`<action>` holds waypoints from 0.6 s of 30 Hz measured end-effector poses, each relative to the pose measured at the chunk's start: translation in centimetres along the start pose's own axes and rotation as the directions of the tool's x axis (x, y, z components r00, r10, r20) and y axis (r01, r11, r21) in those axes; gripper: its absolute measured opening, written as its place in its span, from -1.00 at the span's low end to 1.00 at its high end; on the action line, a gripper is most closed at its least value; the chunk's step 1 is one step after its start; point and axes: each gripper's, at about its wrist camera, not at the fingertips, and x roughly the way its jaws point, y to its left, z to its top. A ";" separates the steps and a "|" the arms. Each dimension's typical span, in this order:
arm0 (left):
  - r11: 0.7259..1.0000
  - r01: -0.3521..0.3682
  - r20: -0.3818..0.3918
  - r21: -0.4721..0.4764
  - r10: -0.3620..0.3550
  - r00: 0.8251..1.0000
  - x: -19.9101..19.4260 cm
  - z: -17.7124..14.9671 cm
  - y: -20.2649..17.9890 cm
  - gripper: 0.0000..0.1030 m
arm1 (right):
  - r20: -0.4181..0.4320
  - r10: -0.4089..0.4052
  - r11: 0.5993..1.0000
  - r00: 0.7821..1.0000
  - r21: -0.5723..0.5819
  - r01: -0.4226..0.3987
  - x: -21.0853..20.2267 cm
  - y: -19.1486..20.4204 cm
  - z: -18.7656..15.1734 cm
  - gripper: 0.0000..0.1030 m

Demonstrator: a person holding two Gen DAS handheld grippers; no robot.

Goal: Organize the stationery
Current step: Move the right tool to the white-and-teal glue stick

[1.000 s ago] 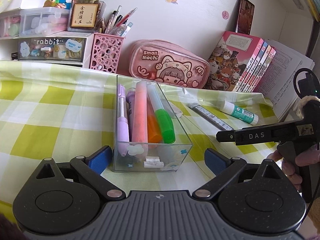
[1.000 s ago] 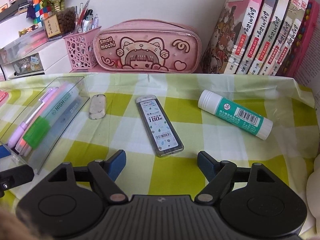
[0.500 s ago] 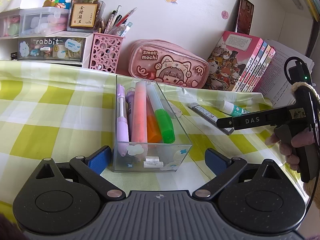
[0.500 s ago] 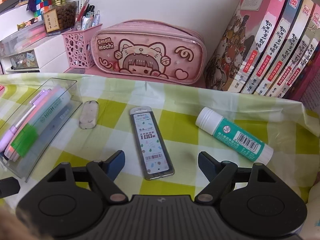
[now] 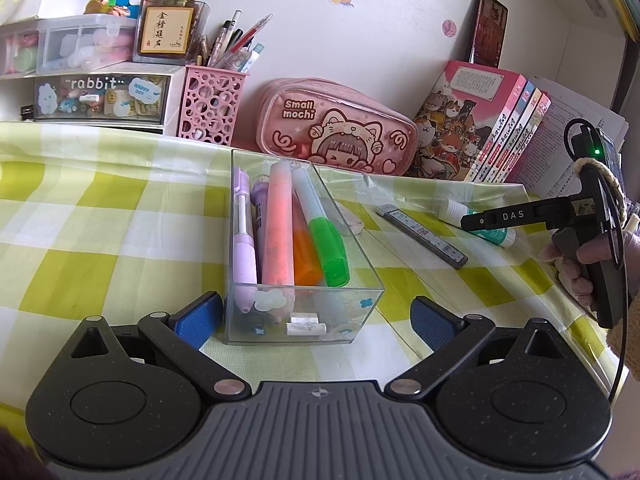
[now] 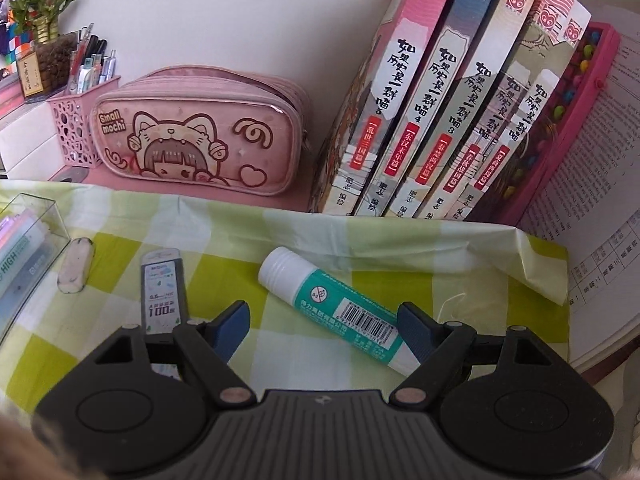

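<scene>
Right wrist view: glue stick (image 6: 340,306) is lying diagonally on the green-checked cloth (image 6: 304,236) covering the desk, white cap pointing up-left, far end sitting just in front of the right pad. Right gripper (image 6: 324,322) is hovering over it with jaws spread wide, nothing clamped; the glue body is crossing the gap between the blue pads, whether the right pad touches it I can't tell. Lead refill case (image 6: 164,292) is lying just left of the left pad, partly hidden under the finger. Eraser (image 6: 76,266) is sitting further left, near the corner of the clear tray (image 6: 36,204).

Left wrist view: left gripper (image 5: 316,316) is straddling the near end of the clear tray (image 5: 360,312), jaws released, pads standing clear of the tray walls. Tray is holding highlighters and pens: purple pen (image 5: 244,232), pink highlighter (image 5: 280,220), orange highlighter (image 5: 306,256), green-capped highlighter (image 5: 328,248). Person's hand (image 5: 576,256) is showing at the right edge, gripping the other tool's handle.

Behind: pink pencil case (image 6: 196,136) is leaning against the wall, pink pen cup (image 5: 210,104) to its left, row of books (image 6: 452,100) tilting to its right.
</scene>
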 end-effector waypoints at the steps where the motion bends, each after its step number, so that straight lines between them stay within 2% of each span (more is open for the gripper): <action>1: 1.000 0.000 0.000 0.000 0.000 1.000 0.0 0.0 0.0 0.85 | 0.000 0.003 1.000 1.000 0.000 -0.003 -0.1 0.0 -0.1 0.79; 4: 1.000 0.000 0.000 0.000 0.000 1.000 0.0 0.0 0.0 0.85 | -0.012 0.026 1.000 1.000 0.003 -0.026 -0.5 0.1 -0.2 0.79; 9: 1.000 0.000 0.000 0.000 0.000 1.000 0.0 0.0 0.0 0.85 | -0.042 0.163 0.985 0.986 0.058 -0.160 -2.4 -0.1 -0.8 0.69; 11: 1.000 0.000 0.000 0.000 0.000 1.000 0.0 0.0 0.0 0.85 | -0.016 0.155 0.987 0.988 0.039 -0.154 -3.2 0.1 -0.9 0.69; 14: 1.000 0.000 0.000 0.000 0.000 1.000 0.0 0.0 0.0 0.85 | 0.007 0.101 0.995 0.995 0.016 -0.101 -3.5 -0.2 -0.7 0.69; 18: 1.000 0.000 0.000 0.000 0.000 1.000 0.0 0.0 0.0 0.85 | -0.006 0.044 0.998 0.999 0.037 -0.044 -2.2 -1.8 0.0 0.69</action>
